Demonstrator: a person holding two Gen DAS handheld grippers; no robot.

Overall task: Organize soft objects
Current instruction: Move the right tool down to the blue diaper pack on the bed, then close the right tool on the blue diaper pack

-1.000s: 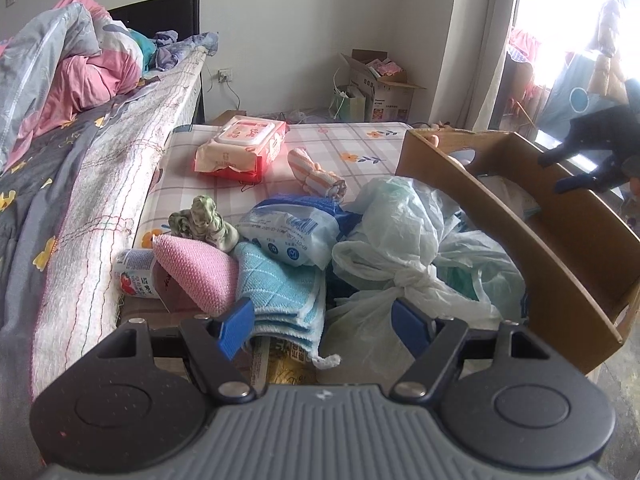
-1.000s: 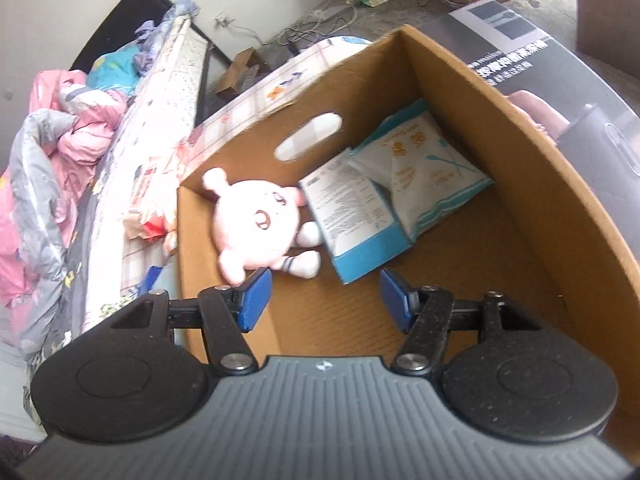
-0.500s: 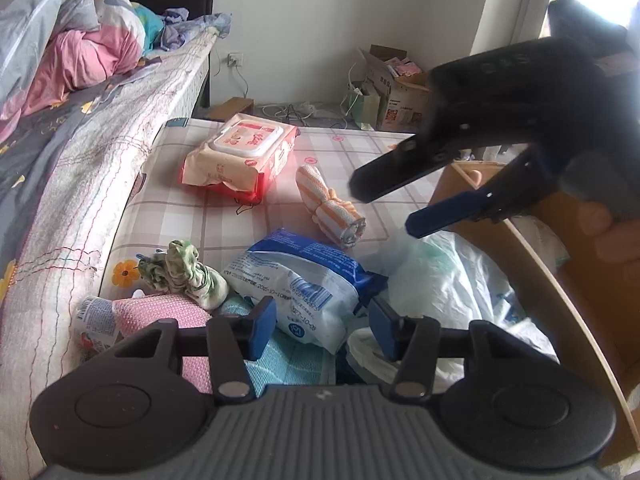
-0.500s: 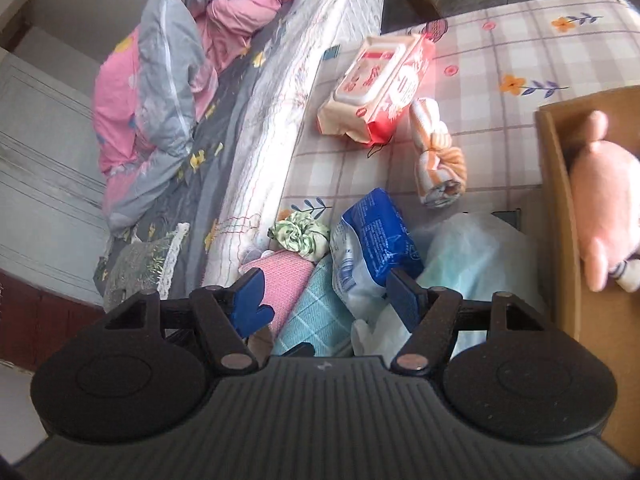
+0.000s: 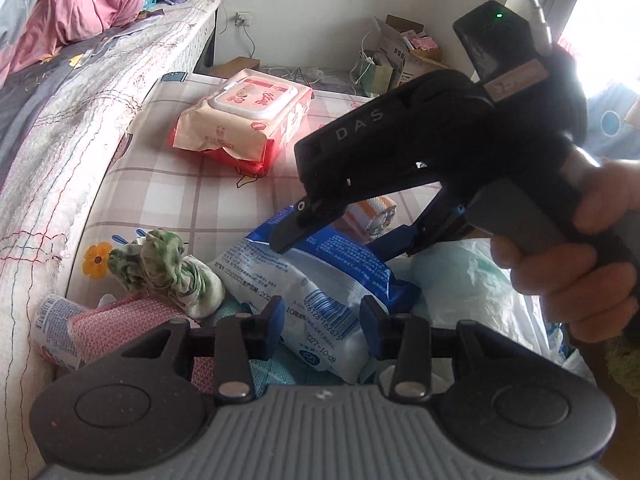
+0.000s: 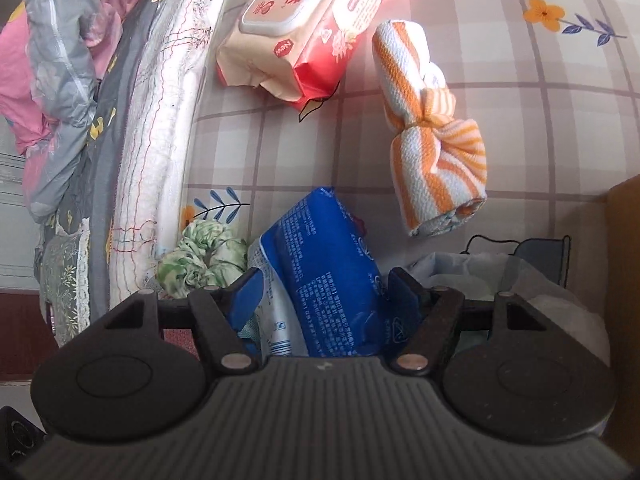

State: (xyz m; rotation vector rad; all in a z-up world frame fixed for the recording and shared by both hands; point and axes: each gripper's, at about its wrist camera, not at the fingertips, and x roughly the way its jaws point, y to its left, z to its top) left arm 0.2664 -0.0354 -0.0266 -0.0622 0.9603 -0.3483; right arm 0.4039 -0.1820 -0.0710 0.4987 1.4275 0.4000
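both grippers over the blue pack

we see the left gripper [image 5: 322,316] low over a heap of soft things on a checked mat [image 5: 172,184] beside the bed [image 5: 60,92]. its jaws are closing, and the white barcode end of the blue pack [image 5: 316,276] lies between them; we cannot tell whether the pads press on it yet.

the right gripper [image 5: 336,246], held in a hand [image 5: 568,248], reaches in from the right in the left view. in its own view the right gripper [image 6: 322,290] has its jaws opening, released, with the blue pack [image 6: 328,272] standing between them and not gripped.

the pack rests on top of the heap, leaning on a teal cloth [image 5: 280,364] and a pale plastic bag [image 5: 472,276]. just left of it sits a green knotted cloth [image 5: 168,268], and below that a pink cloth [image 5: 120,324] against a small labelled packet [image 5: 50,320].

farther up the mat an orange striped towel [image 6: 428,128], tied in a knot, lies clear of the heap. beyond it, near the bed edge, lies a red wipes pack [image 6: 316,12] with a white lid. a cardboard box [image 6: 624,240] edge shows at the right of the right view.
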